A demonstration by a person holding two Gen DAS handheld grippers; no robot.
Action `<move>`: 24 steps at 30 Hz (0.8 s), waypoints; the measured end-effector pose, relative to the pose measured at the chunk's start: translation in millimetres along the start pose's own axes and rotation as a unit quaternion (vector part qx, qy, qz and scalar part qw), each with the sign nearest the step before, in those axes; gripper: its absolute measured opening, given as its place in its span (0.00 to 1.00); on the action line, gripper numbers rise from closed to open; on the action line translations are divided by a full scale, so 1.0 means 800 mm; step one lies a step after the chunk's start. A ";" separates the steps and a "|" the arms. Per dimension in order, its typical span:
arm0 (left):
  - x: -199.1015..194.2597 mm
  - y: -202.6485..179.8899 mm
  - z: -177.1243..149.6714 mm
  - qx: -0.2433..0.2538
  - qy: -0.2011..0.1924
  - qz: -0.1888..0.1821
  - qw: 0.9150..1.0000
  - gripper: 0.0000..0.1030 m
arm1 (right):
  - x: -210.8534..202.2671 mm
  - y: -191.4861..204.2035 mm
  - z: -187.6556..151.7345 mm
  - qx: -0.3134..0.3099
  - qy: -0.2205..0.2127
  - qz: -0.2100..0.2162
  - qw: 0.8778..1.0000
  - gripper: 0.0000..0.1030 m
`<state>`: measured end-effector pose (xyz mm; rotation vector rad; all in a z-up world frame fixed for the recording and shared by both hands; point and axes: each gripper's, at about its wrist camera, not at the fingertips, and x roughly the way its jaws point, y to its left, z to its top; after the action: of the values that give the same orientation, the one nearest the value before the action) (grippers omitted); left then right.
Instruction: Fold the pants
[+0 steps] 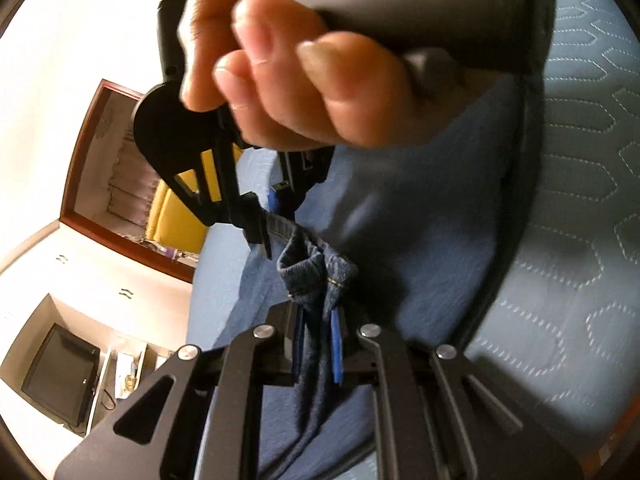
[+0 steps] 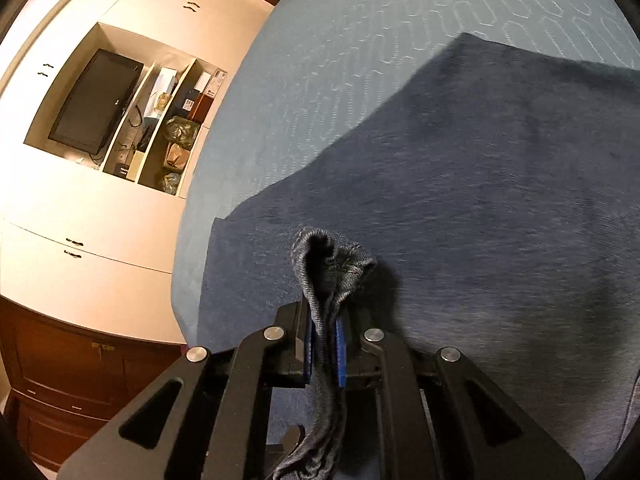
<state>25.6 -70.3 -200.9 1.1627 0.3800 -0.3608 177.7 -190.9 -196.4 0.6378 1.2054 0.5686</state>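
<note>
Now both your grippers, left gripper [image 1: 316,354] and right gripper [image 2: 324,354], pinch a bunched hem of the pants [image 2: 480,200] between closed jaws, and the cloth lies flat on the bed [image 2: 340,40] ahead of them, so the fold goes forward.

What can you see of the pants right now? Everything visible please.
The pants are dark blue denim, spread mostly flat on the light blue quilted bed. A stitched hem edge is bunched and pinched in the left claw; another bunched fold is clamped in the right claw, with fabric trailing below it.
</note>
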 end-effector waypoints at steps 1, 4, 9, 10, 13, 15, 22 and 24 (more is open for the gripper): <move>0.001 -0.006 -0.002 0.009 0.003 -0.004 1.000 0.10 | 0.004 -0.003 -0.001 0.001 0.006 -0.007 1.000 0.10; 0.001 -0.015 -0.004 0.006 -0.003 0.010 1.000 0.11 | 0.012 -0.015 -0.005 0.003 0.012 -0.022 1.000 0.11; -0.023 0.018 -0.010 -0.067 -0.015 0.008 0.998 0.53 | 0.006 -0.008 -0.002 0.000 0.002 -0.043 0.999 0.15; -0.031 0.029 -0.013 -0.088 -0.021 0.000 0.996 0.62 | 0.005 -0.004 -0.001 -0.005 -0.001 -0.053 0.999 0.18; -0.063 0.074 -0.037 -0.186 -0.030 -0.033 0.982 0.62 | -0.005 -0.003 -0.001 -0.002 -0.015 -0.070 0.997 0.28; -0.075 0.114 -0.077 -0.273 -0.008 -0.045 0.961 0.61 | -0.018 -0.005 -0.002 0.003 -0.032 -0.087 0.996 0.35; -0.072 0.213 -0.322 -0.551 0.105 -0.064 0.825 0.04 | -0.080 0.060 -0.042 -0.089 -0.136 -0.208 0.964 0.38; -0.068 0.231 -0.349 -0.574 0.084 -0.081 0.811 0.03 | -0.059 0.103 -0.072 -0.160 -0.139 -0.229 0.950 0.38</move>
<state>34.8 259.4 -122.7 -0.0431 0.7205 -0.1116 105.1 -158.4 -119.8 0.1423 0.9247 0.2597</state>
